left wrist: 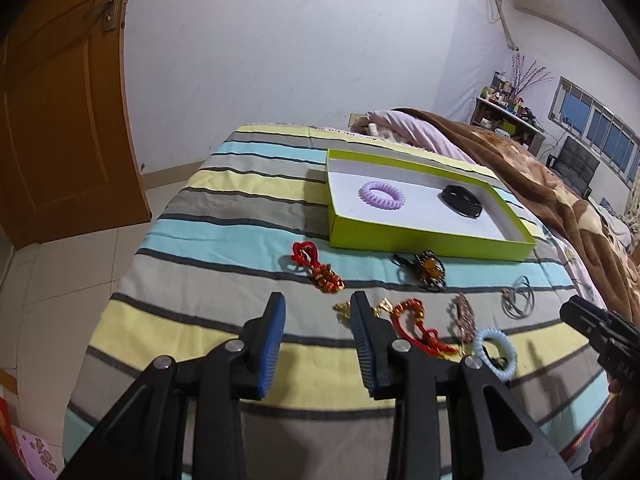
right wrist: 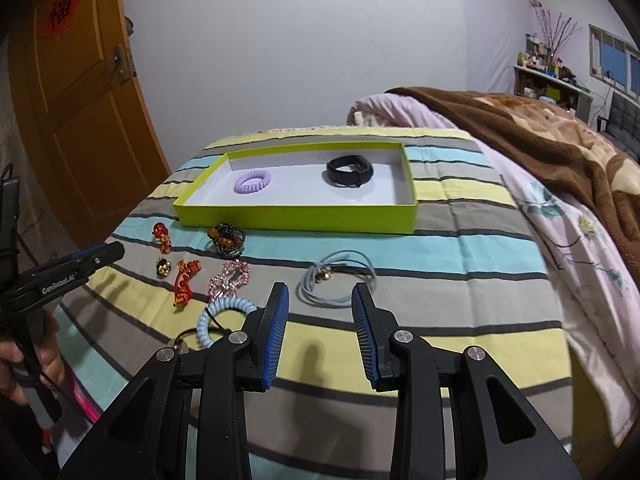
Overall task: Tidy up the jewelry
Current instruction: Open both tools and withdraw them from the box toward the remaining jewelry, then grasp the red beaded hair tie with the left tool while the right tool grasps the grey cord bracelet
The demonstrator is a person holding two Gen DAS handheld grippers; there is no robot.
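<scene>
Lying on striped bedspread [right wrist: 460, 248] of yellow, turquoise and grey bands: shallow lime-green cardboard tray with white floor [right wrist: 296, 218], far side of bed, long axis running left to right across right wrist view. Holding already: lilac spiral hair tie [right wrist: 253, 181] toward left end, black band bracelet [right wrist: 350, 171] toward middle. Remaining loose in front of tray, none touching it: red knotted cord charm [left wrist: 318, 268]; dark beaded bracelet with amber stones [right wrist: 227, 239]; small gold charm [right wrist: 163, 267]; red-orange cord bracelet [left wrist: 420, 326]; pink rhinestone clip [right wrist: 230, 278]; pale-blue spiral hair tie [right wrist: 224, 316]; grey-blue looped cord necklace with small bell [right wrist: 340, 280]. Left gripper [left wrist: 318, 330]: blue-padded jaws spread apart, grasping nothing, poised above bedspread with gold charm and red-orange cord bracelet just beyond right finger. Right gripper [right wrist: 320, 320]: jaws likewise spread and unloaded, grey-blue cord necklace directly ahead between finger lines, loops stretched left to right, across gripper's line of approach. Judged nearest pairing: right gripper to cord necklace, left gripper to gold charm or red-orange bracelet. Judged requirement for necklace: straight forward descent, fingers closing across bunched strands near bell, then carry forward into vacant right end of tray. Risk noted: thin loops slipping out or snagging on fabric.
</scene>
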